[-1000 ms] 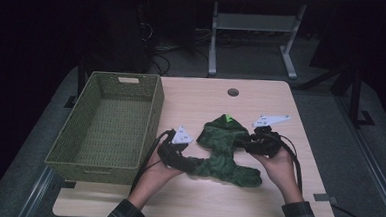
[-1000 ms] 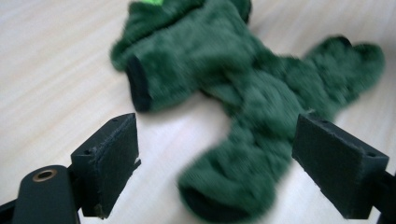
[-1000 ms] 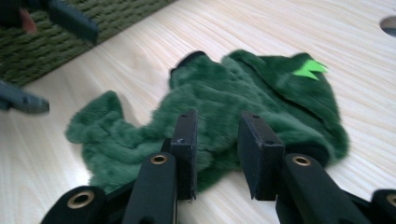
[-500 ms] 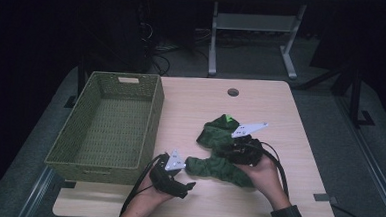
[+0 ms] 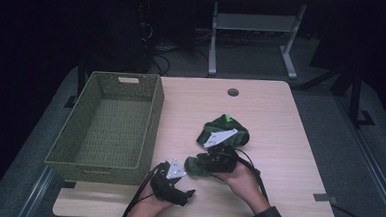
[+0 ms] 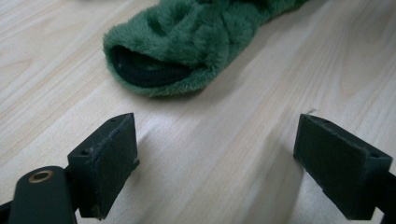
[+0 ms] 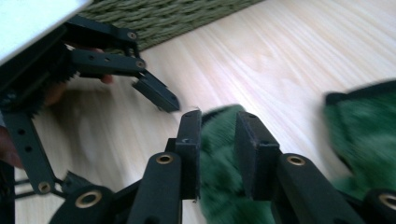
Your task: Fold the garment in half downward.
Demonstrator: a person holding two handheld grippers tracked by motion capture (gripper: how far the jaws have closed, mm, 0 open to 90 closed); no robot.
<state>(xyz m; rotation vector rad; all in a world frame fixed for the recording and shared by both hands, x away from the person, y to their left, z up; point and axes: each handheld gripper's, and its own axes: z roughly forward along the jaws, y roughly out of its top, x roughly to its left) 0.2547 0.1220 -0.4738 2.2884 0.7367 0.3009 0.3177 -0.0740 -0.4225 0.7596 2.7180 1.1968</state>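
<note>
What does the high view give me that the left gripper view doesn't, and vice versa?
High view: the woven basket at left, and the right tool, jaws just closing further, with the green fuzzy cloth between them. Left gripper view: the cloth's dark-lined opening, close ahead of wide-open jaws. Shared: the cloth, the left tool, the wooden table.

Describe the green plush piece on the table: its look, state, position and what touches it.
The green plush piece is dark, fuzzy fabric with a bright green patch at its far end, lying crumpled on the wooden table, right of the woven basket. Its near end shows a dark inner lining at an opening. The right tongs pinch that near part, jaws having just been closing. The left tongs are open, short of it.
</note>
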